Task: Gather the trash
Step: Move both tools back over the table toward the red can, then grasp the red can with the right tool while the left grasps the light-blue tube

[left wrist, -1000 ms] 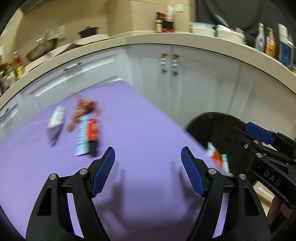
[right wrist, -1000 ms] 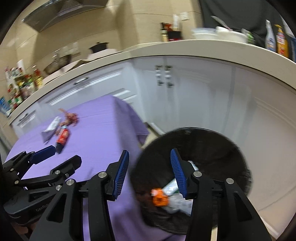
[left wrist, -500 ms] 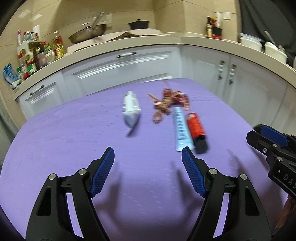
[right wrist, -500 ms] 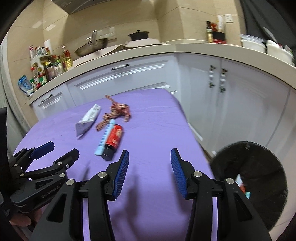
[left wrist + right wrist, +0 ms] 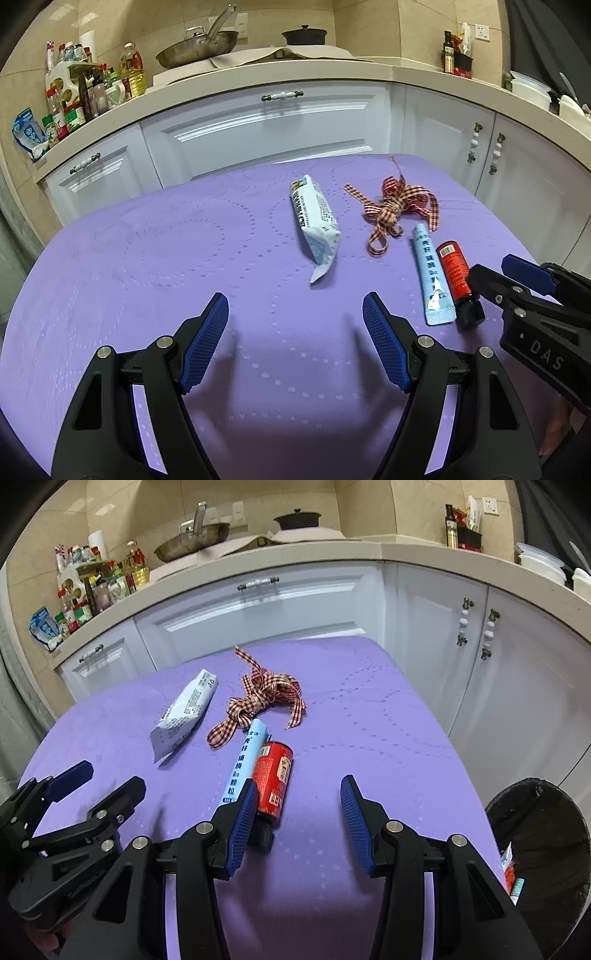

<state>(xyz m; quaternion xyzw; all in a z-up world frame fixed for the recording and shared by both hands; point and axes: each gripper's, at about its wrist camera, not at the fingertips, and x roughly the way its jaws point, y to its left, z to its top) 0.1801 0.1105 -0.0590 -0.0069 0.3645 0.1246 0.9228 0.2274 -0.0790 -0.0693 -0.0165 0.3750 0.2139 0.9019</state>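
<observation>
Overhead, both tools hung above the purple-covered surface (image 5: 147,258) with nothing between their blue pads. The left hand-held gripper (image 5: 295,332) had its jaws spread wide and empty over a bare stretch of cloth, with the trash lying ahead of it and to its right. The right hand-held gripper (image 5: 297,812) was likewise parted and held nothing; its left pad sat just beside the near end of the red bottle (image 5: 274,775), though whether it touched could not be told.

Four pieces of trash lay on the surface in a loose cluster. A white and blue wrapper (image 5: 316,221) lay farthest left, apart from the rest. A red checked ribbon (image 5: 395,208) was bunched beyond the other items, its loose tail reaching the far tip of a light blue sachet (image 5: 432,275). That sachet lay lengthwise alongside the red bottle, the two touching along their sides, with the bottle's dark cap pointing toward the cameras.

Off the surface's right edge, in the right wrist view, stood a black bin (image 5: 546,849) lower down, with a few scraps showing inside near its rim. White cabinets (image 5: 258,605) and a beige countertop (image 5: 295,559) with a pan and bottles ran behind.
</observation>
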